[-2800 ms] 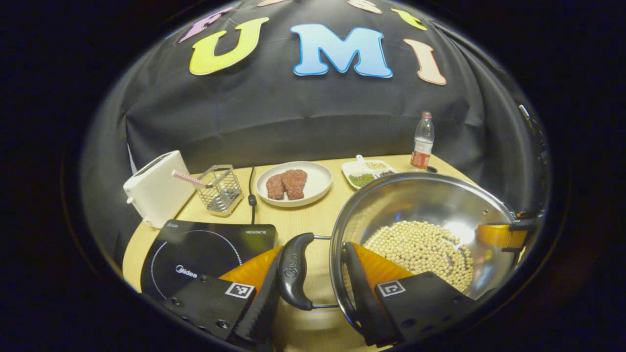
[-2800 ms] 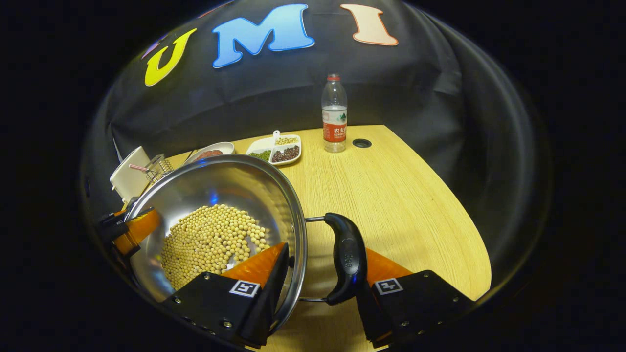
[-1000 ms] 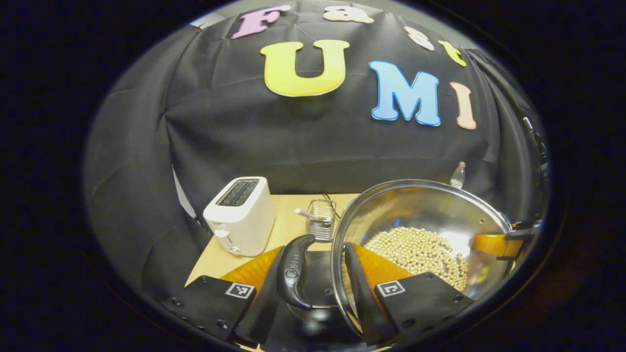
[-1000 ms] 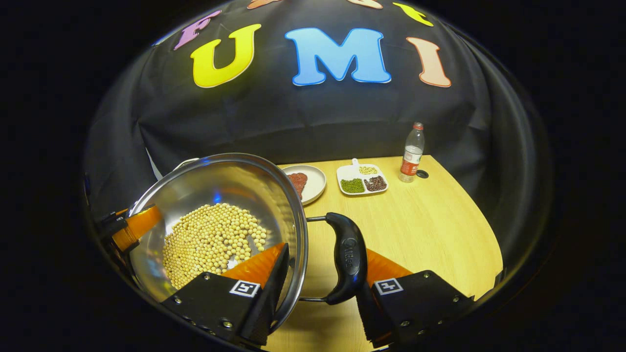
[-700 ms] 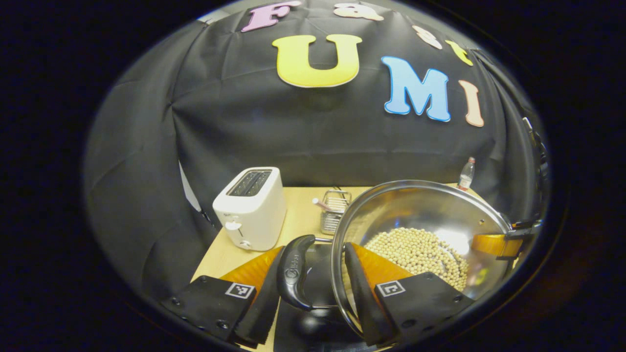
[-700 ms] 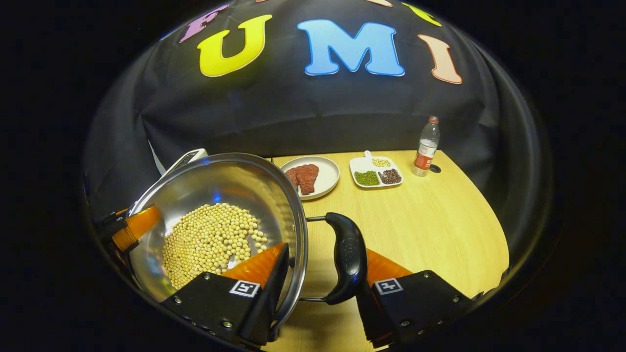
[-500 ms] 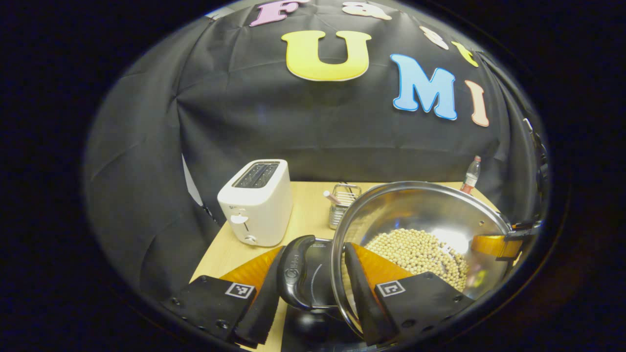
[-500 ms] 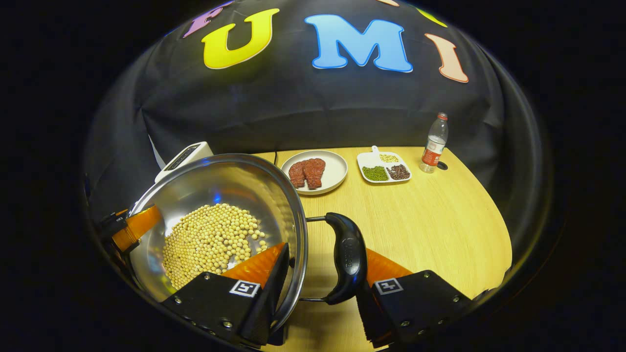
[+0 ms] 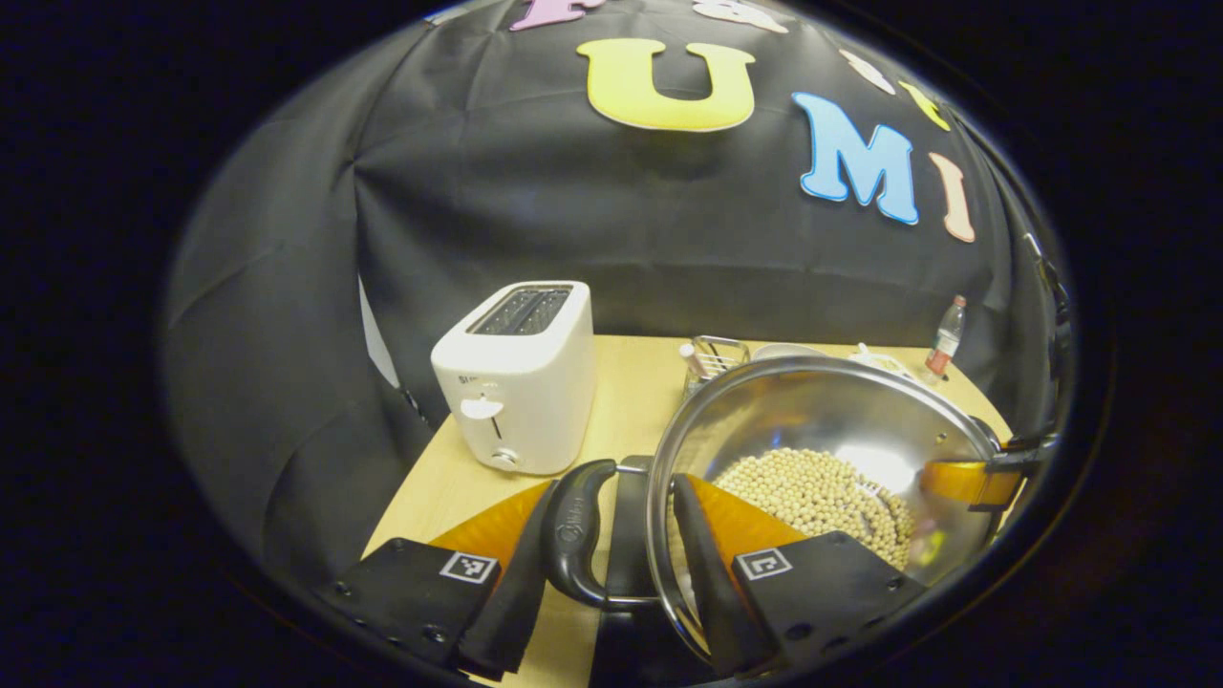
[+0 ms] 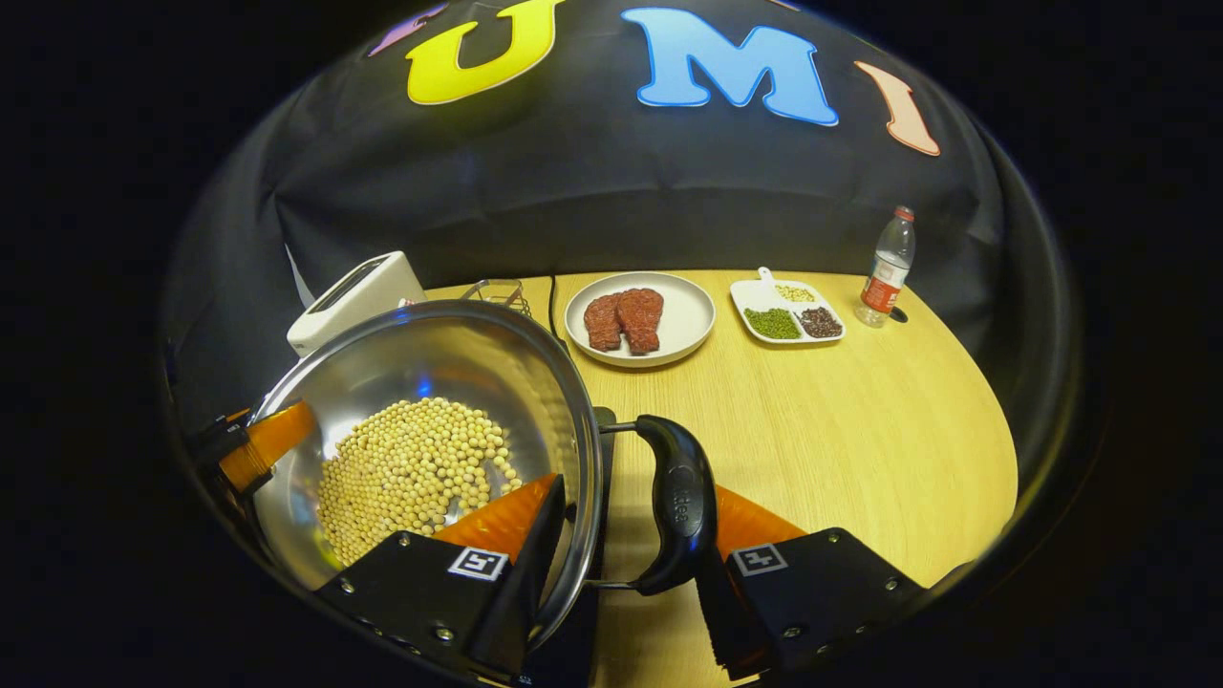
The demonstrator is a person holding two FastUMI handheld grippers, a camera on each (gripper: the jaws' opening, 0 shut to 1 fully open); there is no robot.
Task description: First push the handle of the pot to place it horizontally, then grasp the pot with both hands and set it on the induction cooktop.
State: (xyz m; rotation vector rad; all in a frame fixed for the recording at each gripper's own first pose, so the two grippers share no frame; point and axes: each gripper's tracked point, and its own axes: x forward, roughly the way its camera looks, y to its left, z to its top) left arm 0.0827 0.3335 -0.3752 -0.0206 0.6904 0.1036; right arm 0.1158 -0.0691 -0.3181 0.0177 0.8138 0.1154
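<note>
Gripping a steel pot [image 9: 841, 411] of beans by its two side handles: the left gripper [image 9: 611, 573] is closed across the left handle [image 9: 573, 530] and rim, the right gripper [image 10: 626, 559] likewise on the right handle [image 10: 680, 506]. Both handles lie level, so that step looks done. The pot sits over the dark cooktop [image 9: 631, 497]; whether it rests there is unclear. Releasing remains.

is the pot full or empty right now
Partly filled. Pale round beans cover the bottom of the pot, while its shiny steel wall above them is bare up to the rim.
</note>
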